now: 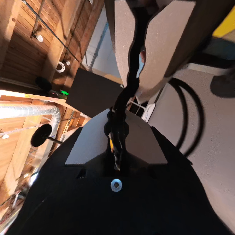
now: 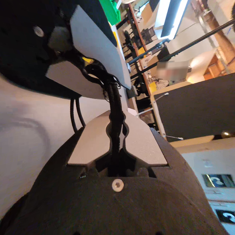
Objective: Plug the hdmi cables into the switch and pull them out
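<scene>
We had both grippers clamped on the same braided black cable (image 2: 115, 101), held up in the air between them, off the pale tabletop (image 1: 216, 139). Our left gripper (image 1: 117, 114) had its jaws closed on one stretch, our right gripper (image 2: 117, 114) pinched it just beside. The cable looked light, soft and floppy, its woven sleeve frayed (image 2: 108, 83) near a yellow tag (image 2: 87, 60), so we judged the stiff plug body the better place to take hold for pushing. Loose black loops (image 1: 188, 114) lay on the tabletop towards its far edge. We couldn't see the switch or any plug end.
</scene>
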A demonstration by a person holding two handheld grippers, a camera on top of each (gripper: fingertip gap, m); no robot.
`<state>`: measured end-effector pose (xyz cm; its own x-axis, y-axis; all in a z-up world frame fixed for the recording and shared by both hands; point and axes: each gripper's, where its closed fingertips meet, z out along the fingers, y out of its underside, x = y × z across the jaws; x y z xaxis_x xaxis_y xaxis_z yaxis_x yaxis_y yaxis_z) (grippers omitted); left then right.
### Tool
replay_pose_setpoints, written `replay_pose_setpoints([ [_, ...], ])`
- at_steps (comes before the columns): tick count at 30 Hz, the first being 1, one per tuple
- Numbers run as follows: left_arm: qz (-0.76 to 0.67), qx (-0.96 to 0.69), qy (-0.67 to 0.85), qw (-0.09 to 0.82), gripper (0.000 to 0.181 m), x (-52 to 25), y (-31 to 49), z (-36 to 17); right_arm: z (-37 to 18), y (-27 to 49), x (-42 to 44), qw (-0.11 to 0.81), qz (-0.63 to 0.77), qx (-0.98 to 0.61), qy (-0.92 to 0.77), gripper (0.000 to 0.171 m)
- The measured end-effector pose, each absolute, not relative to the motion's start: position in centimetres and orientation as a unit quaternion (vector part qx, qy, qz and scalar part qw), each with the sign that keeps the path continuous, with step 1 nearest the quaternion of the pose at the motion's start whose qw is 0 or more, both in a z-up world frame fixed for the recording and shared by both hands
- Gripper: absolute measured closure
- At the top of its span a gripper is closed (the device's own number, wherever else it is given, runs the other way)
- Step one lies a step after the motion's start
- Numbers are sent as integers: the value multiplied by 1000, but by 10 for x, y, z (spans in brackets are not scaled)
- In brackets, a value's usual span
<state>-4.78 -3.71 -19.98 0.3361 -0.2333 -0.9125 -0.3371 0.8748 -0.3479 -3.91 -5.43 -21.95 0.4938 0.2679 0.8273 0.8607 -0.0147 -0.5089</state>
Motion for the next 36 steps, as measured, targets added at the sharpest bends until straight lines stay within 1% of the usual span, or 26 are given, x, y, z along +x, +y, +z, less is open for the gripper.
replay_pose_setpoints([
  [1,15,-240,573,783,162,-49,-41,-197,-212,-57,-28,560,-293,-655,-416,160],
  [3,-24,-235,559,795,142,-53,-42,-189,-193,-67,-3,571,-332,-645,-385,160],
  [4,-59,-236,550,799,139,-54,-44,-186,-181,-74,9,585,-338,-639,-369,160],
  [6,-126,-236,521,811,143,-58,-43,-182,-154,-90,41,601,-362,-631,-330,160],
  [9,-158,-255,489,819,146,-63,-21,-187,-113,-121,111,583,-454,-623,-257,160],
  [11,-207,-294,482,799,146,-61,-4,-200,-91,-142,164,545,-521,-621,-214,160],
  [13,-252,-333,463,782,147,-60,12,-210,-84,-156,213,486,-563,-638,-202,160],
  [16,-296,-360,426,775,151,-65,27,-215,-96,-161,279,372,-599,-664,-248,161],
  [18,-306,-367,418,773,152,-67,32,-216,-122,-153,312,304,-575,-696,-303,160],
  [21,-303,-368,417,774,153,-67,34,-216,-165,-143,350,230,-520,-739,-360,160],
  [24,-294,-367,430,771,154,-63,33,-221,-198,-138,375,176,-484,-764,-388,159],
  [27,-285,-362,436,773,154,-61,31,-222,-219,-127,377,171,-444,-785,-397,159],
  [36,-286,-368,436,770,156,-61,32,-224,-240,-104,393,247,-400,-833,-292,154],
])
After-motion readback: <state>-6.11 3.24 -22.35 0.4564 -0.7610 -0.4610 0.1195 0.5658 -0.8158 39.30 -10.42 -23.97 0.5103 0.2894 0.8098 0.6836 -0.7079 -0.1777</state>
